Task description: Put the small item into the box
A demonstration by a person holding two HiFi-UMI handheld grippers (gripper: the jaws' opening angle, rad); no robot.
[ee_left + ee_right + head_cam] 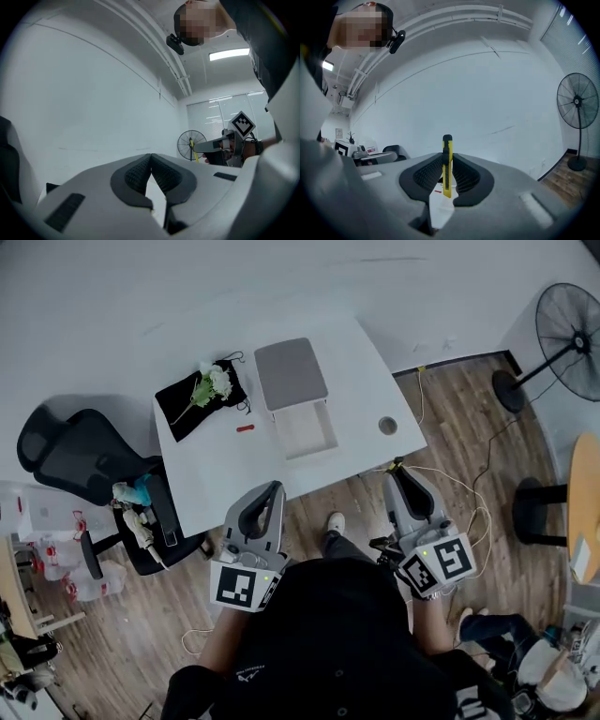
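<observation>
the white counter [366, 381] carries the open box [292, 373], ahead of both grippers. my right gripper [447, 161] has its fingers pinching a yellow utility knife [447, 147], held upright. my left gripper [151, 159] has its fingers pressed together on nothing.

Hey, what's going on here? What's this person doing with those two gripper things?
A person stands at a white table with a gripper in each hand. The right gripper is shut on a yellow utility knife, which stands upright between its jaws. The left gripper is shut with nothing in it. On the table an open box looks empty, and a small red item lies beside it.
</observation>
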